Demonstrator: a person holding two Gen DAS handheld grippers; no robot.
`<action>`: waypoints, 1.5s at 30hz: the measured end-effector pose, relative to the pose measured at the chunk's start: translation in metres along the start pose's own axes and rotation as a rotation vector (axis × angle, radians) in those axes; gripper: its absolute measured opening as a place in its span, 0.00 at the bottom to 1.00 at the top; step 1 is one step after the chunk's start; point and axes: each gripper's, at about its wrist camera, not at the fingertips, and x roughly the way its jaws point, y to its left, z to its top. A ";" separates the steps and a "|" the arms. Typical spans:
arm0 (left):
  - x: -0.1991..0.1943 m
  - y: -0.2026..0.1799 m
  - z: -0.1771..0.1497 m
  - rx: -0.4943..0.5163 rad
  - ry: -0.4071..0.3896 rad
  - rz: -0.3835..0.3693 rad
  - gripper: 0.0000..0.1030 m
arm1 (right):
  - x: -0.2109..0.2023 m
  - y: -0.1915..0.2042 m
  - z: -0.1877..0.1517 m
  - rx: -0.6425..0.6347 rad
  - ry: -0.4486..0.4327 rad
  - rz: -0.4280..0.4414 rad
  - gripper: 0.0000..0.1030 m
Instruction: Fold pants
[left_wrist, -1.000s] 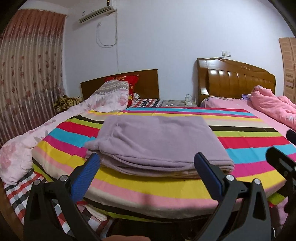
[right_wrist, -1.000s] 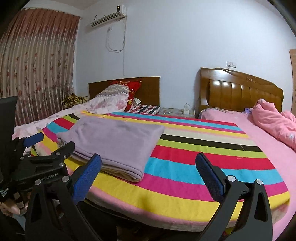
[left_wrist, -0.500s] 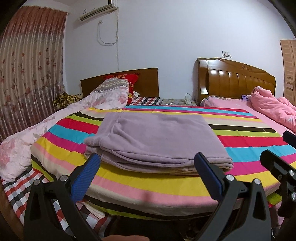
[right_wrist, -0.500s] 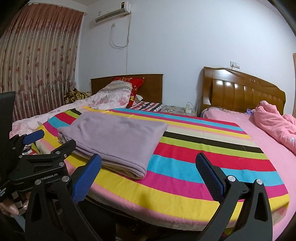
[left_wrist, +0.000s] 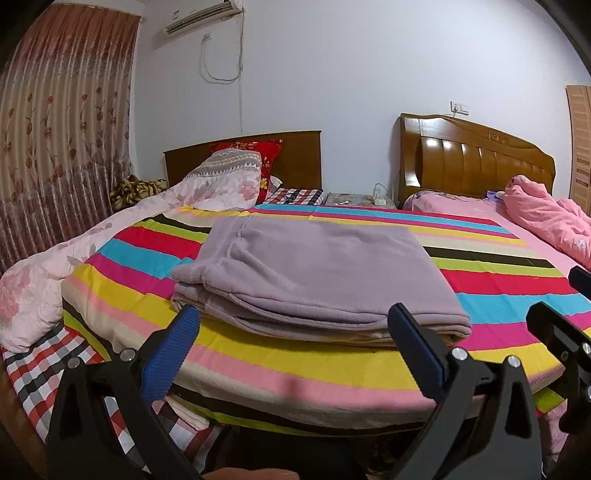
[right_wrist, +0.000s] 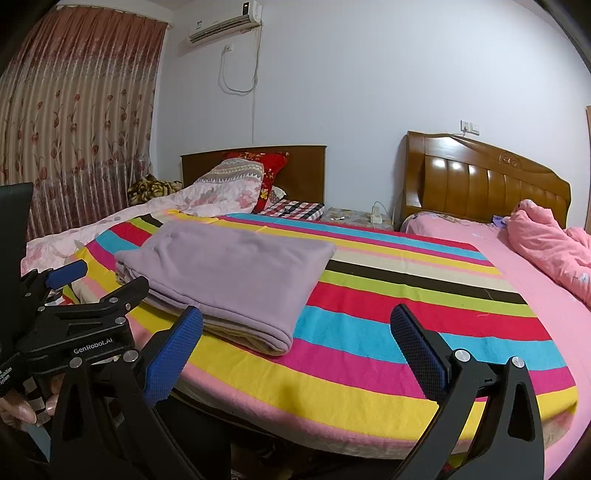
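Lilac pants (left_wrist: 317, 273) lie folded flat on striped blanket (left_wrist: 498, 291), 12 o'clock of left hand-held gripper (left_wrist: 295, 347). Right hand-held gripper (right_wrist: 295, 347): pants at 10 o'clock. Both spread wide, empty.

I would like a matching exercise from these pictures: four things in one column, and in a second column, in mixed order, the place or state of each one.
Things:
1. purple pants
2. left claw
3. red pillow
4. pink quilt

Place or state:
A. bunched up on the pink bed at the right
B. folded flat on the striped blanket
C. open, holding nothing, near the bed's front edge
D. leaning against the dark headboard at the back

Pairs: 1-B, 2-C, 3-D, 4-A
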 end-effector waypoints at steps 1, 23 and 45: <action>0.000 0.000 0.000 0.000 0.000 0.000 0.99 | 0.000 0.000 0.000 0.000 0.001 -0.001 0.96; -0.002 -0.001 -0.002 -0.006 0.001 0.011 0.99 | -0.002 0.000 -0.003 -0.002 0.007 0.004 0.96; -0.003 -0.003 0.000 -0.010 0.000 0.009 0.99 | -0.005 0.000 -0.002 -0.001 0.009 0.004 0.96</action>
